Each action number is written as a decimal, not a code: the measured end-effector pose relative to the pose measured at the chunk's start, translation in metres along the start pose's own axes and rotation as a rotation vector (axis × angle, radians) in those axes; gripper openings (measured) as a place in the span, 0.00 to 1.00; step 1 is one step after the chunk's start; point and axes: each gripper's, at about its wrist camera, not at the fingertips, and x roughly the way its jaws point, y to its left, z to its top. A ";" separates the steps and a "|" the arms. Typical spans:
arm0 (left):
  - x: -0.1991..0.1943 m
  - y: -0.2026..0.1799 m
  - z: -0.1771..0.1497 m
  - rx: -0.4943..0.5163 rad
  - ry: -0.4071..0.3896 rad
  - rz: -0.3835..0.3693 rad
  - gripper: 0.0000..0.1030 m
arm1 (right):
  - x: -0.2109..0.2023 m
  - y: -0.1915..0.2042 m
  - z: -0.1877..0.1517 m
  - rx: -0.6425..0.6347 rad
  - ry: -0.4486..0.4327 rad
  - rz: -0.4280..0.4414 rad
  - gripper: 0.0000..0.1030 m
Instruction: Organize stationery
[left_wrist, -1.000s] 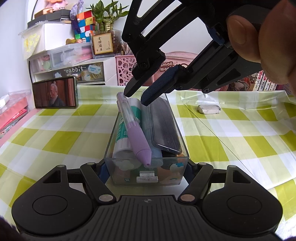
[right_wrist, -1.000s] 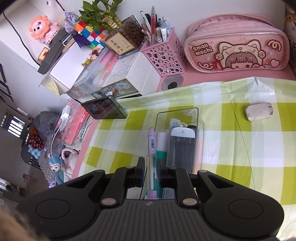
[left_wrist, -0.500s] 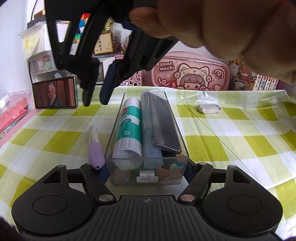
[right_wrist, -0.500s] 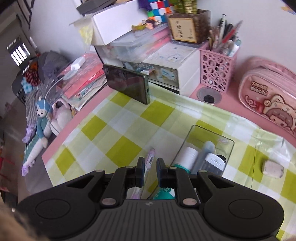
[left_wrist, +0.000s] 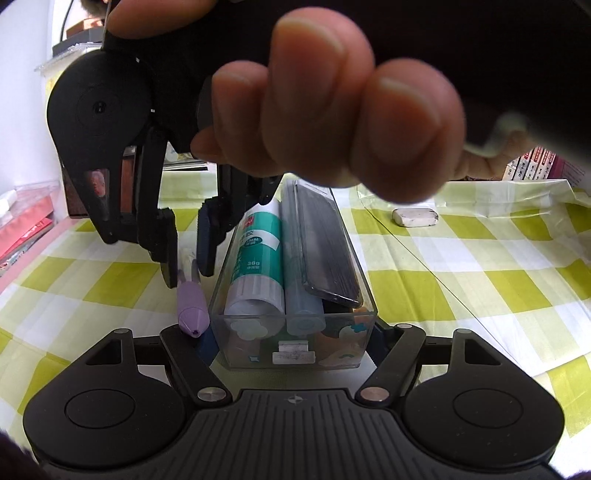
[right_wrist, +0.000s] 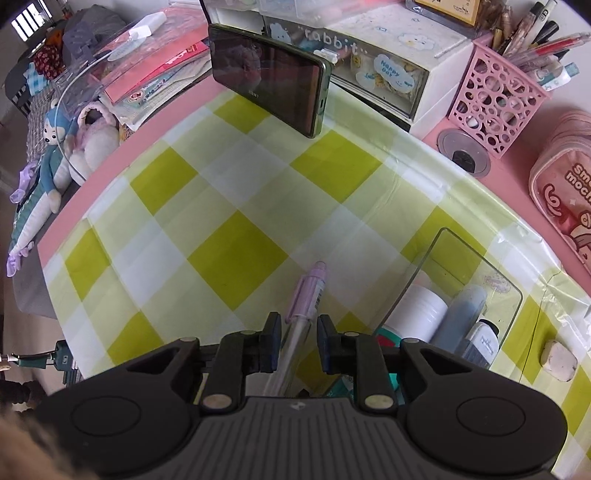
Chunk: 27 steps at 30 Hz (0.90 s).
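On the worktop, over a yellow-green and white checked cloth (left_wrist: 461, 266), a clear plastic rectangular box (left_wrist: 365, 291) lying lengthwise away from the left wrist camera. Clamped on its near end from both sides by the jaws of the left gripper (left_wrist: 291, 343), one finger against each long wall.

Inside the box, side by side: a green-and-white glue stick (left_wrist: 255, 258) on the left, a grey-blue tube (left_wrist: 301, 306) in the middle, a flat dark ridged case (left_wrist: 325, 243) leaning on the right wall and over the tube.

Just beside the box's left wall, out on the cloth, a lilac pen with a clear barrel (left_wrist: 192, 306), roughly parallel to the box, lilac tip toward the left gripper. In the right wrist view, the pen (right_wrist: 314, 284) flat on the cloth, clip end pointing away.

Above the pen, the right gripper (left_wrist: 186, 254), held by a hand (left_wrist: 332, 122) filling the upper part of the left view and pointing steeply down. Jaws of the right gripper (right_wrist: 299, 343) just opened wider, now apart, the clear barrel between them with a gap on either side, neither pad pressing on it.

Farther right on the cloth, well apart from the box, a white worn eraser (left_wrist: 413, 217).

At the back of the worktop, a dark phone propped on its long edge (right_wrist: 269, 85), a pink perforated pen holder (right_wrist: 495, 99) and a pink cartoon pouch (right_wrist: 565, 199).
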 end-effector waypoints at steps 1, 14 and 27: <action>0.000 0.000 0.000 0.000 0.001 -0.005 0.70 | -0.006 -0.004 -0.001 0.028 -0.022 0.026 0.30; -0.001 0.002 0.000 -0.001 0.002 -0.006 0.70 | -0.072 -0.053 -0.031 0.275 -0.285 0.121 0.29; -0.001 0.002 0.000 0.001 0.002 -0.006 0.70 | -0.070 -0.083 -0.041 0.335 -0.296 0.123 0.29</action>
